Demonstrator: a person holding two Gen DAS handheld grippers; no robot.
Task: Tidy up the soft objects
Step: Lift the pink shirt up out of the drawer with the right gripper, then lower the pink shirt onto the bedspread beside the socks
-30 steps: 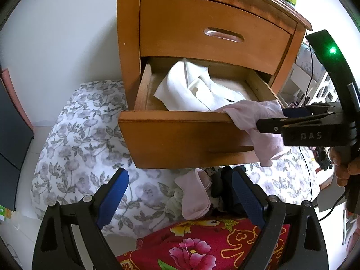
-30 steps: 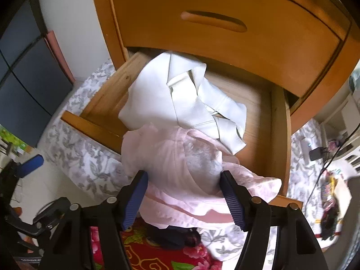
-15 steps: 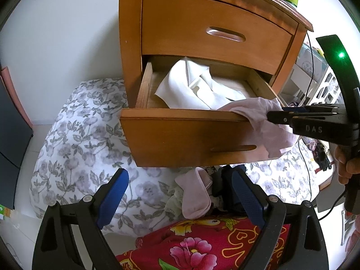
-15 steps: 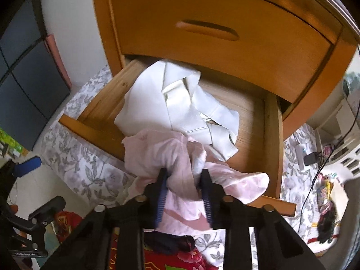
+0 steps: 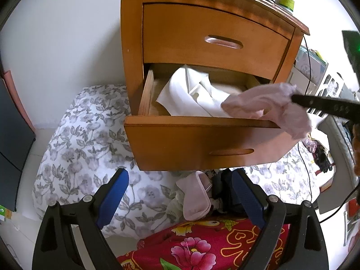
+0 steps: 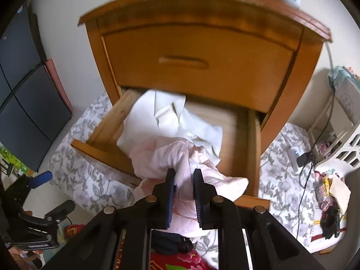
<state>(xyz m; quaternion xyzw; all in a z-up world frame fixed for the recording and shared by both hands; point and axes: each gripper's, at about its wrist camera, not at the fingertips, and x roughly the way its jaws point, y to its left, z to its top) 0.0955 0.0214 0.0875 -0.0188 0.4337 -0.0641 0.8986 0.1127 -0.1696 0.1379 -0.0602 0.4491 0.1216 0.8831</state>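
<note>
Over drawer (image 6: 252, 135): pale pink cloth (image 6: 171, 157), crumpled, bunched, thin.

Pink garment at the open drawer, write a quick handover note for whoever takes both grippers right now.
Right gripper: fingers closing on the bunched pale pink fabric garment, which hangs over the front edge of the open lower wooden drawer.
Left gripper: open, empty, above the small pink sock and dark clothes on the floral bedding.
Done: folded white cloth garment lies inside the drawer.
Left: get the pink garment fully in, then collect the sock pile.
</note>
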